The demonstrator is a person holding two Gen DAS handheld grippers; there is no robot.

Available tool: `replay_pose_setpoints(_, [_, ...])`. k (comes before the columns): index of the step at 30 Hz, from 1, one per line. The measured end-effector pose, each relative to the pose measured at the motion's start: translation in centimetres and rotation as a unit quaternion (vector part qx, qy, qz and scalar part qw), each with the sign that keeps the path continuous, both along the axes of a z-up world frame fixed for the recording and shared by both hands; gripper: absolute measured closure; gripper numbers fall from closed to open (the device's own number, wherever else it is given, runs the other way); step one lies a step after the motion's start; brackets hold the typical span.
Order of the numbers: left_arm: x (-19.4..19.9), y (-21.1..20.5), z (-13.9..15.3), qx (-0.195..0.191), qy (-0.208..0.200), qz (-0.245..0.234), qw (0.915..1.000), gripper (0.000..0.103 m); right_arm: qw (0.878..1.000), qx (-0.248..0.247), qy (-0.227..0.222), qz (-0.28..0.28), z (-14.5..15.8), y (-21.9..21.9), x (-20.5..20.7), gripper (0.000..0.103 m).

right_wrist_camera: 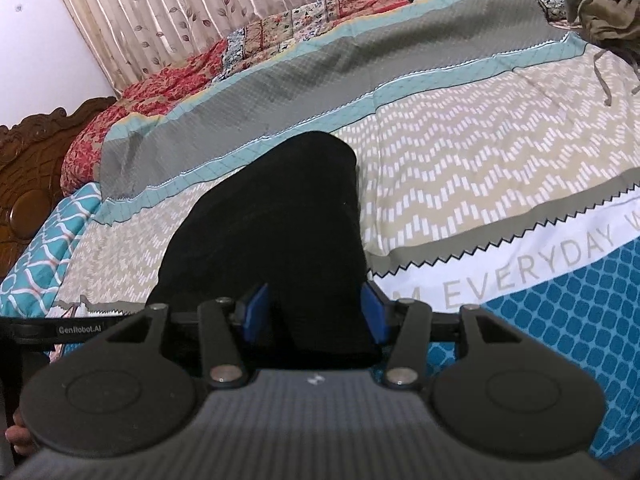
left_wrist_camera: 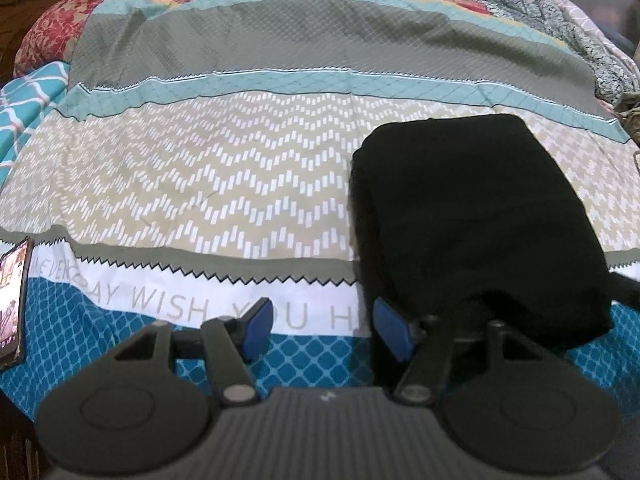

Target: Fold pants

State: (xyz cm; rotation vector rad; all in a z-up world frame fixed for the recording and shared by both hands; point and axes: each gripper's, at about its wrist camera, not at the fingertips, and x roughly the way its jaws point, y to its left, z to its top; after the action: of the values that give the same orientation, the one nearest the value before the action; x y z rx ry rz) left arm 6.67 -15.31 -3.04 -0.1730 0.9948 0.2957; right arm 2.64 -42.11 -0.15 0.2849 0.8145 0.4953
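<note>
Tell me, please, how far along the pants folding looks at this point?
Nearly done: the black pants lie as a compact rectangular bundle on the bedspread. The right tool straddles the bundle's near end, pads apart; the left tool is open beside its near corner. Left: perhaps one last fold or tidy.

The pants (left_wrist_camera: 476,216) are black and already folded into a compact, thick, roughly rectangular bundle lying flat on the bed's patterned bedspread (left_wrist_camera: 224,184). Their near end overlaps the bedspread's white lettered band, while the far end reaches almost to its teal stripe.
</note>
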Motion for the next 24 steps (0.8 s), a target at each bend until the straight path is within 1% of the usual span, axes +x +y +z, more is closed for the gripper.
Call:
replay_pose_setpoints(7, [0.2,0.6,-0.7,0.0,0.013,0.006,0.9999,0.045,1.0,0.006,0.014,-0.015,-0.4,-0.4,0.2,0.048])
replay_pose_setpoints(12, [0.3,1.0,-1.2,0.0,0.02,0.009,0.9998,0.042,0.999,0.018,0.035,-0.02,-0.9,-1.1,0.7,0.044])
replay_pose_setpoints(15, [0.4,1.3,-1.6,-0.004,0.028,0.011,0.9995,0.041,0.998,0.022,0.063,-0.018,-1.8,-1.3,1.1,0.041])
replay_pose_setpoints(17, [0.5,1.6,-2.0,-0.009,0.034,0.014,0.9993,0.04,0.995,0.035,0.094,-0.013,-2.7,-1.3,1.4,0.036])
replay_pose_setpoints(19, [0.6,1.8,-2.5,-0.015,0.04,0.017,0.9989,0.037,0.991,0.055,0.124,-0.017,-3.7,-1.6,1.5,0.032])
replay_pose_setpoints(21, [0.6,2.0,-2.9,-0.017,0.042,0.022,0.9987,0.028,0.988,0.079,0.134,-0.023,-4.0,-2.2,1.5,0.029])
replay_pose_setpoints(22, [0.5,2.1,-3.0,-0.015,0.043,0.024,0.9987,0.026,0.985,0.095,0.14,-0.026,-4.0,-2.6,1.6,0.026])
replay_pose_setpoints(24, [0.5,2.4,-3.1,-0.015,0.044,0.028,0.9985,0.017,0.979,0.131,0.154,-0.036,-4.3,-3.6,1.7,0.023])
